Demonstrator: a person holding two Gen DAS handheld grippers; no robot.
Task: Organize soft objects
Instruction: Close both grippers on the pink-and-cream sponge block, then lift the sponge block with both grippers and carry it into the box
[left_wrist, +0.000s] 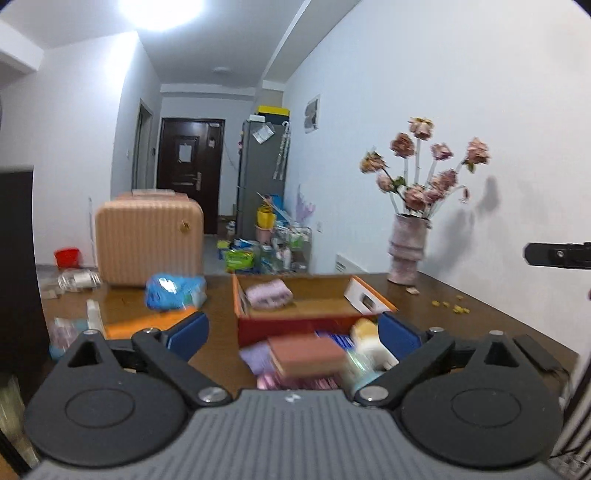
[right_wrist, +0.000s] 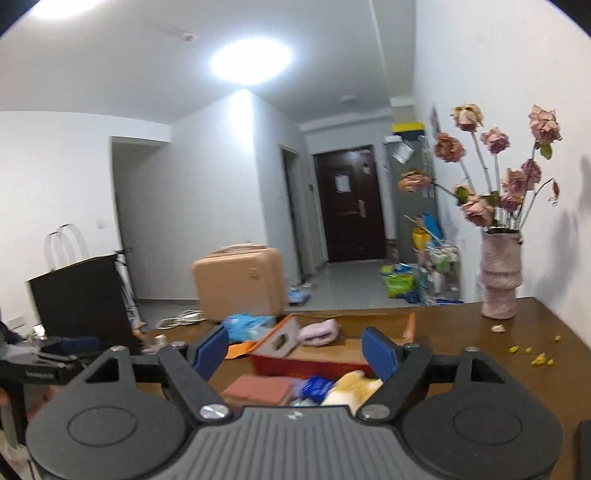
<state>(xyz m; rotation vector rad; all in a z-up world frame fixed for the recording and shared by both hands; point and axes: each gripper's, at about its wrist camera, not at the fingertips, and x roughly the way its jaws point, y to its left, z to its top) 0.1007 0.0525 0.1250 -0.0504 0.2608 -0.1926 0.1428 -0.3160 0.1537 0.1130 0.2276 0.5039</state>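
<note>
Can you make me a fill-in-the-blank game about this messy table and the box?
1. The folded purple towel lies inside the ____ box.
2. Both the left gripper and the right gripper are ____.
3. The vase holds dried ____.
4. The suitcase on the floor is ____ coloured.

Missing words: orange; open; flowers; peach

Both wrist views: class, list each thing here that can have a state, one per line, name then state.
Left gripper: open, empty.
Right gripper: open, empty.
Cardboard box: open on the table, a folded lilac cloth inside.
Front door: shut.
Suitcase: closed, upright.
Vase: upright, holding wilted roses.
Ceiling light: on.
</note>
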